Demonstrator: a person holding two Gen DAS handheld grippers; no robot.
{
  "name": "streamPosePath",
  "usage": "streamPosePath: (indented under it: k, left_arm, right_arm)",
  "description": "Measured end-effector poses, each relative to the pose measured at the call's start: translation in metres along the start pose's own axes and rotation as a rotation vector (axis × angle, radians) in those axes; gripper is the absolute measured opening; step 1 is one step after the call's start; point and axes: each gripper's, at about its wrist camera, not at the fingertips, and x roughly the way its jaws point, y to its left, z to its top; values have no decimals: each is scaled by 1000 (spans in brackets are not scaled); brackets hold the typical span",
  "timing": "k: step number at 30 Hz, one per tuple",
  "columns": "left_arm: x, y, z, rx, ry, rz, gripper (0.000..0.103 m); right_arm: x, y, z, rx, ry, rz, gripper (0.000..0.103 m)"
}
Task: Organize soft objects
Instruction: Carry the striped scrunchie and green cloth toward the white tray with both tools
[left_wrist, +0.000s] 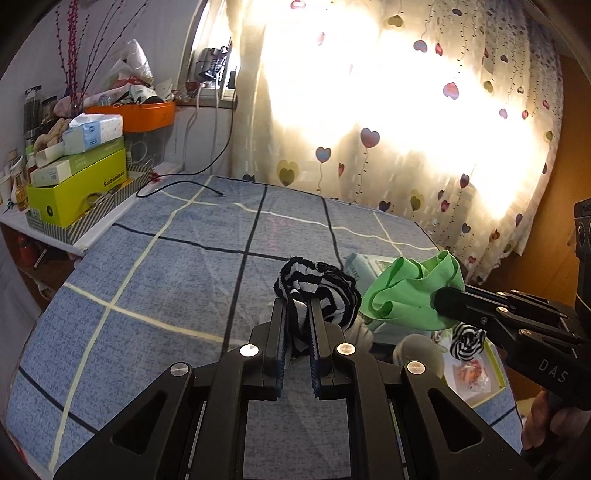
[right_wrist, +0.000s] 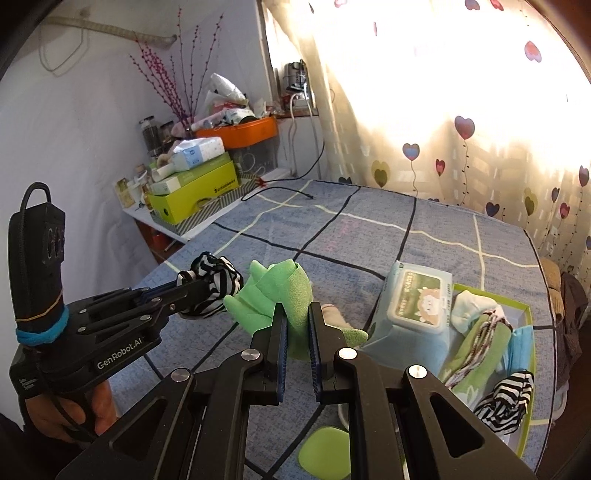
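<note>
A blue checked bedspread (left_wrist: 155, 280) covers the bed, with a heart-print curtain (left_wrist: 424, 147) behind and a cluttered shelf (right_wrist: 192, 199) alongside. The left gripper (left_wrist: 298, 314) pinches a striped sock (left_wrist: 317, 291); the right gripper (right_wrist: 296, 317) clamps a green cloth (right_wrist: 284, 291), both raised above the bedspread.

A: Strong daylight through the heart-print curtain (left_wrist: 388, 122), blown out to white glare.

B: Dimmer at left, near the wall (right_wrist: 74, 129). Sharp centre, fisheye bending, dark vignette at corners.

Bedroom: checked bed (left_wrist: 166, 266), heart curtains (left_wrist: 424, 147)
</note>
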Motion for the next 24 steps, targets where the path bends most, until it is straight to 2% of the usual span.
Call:
streamPosePath:
  k: [24]
  left_arm:
    - [0, -73, -4, 98, 17, -86, 11]
  right_arm:
    - [-56, -50, -26, 79, -59, -90, 10]
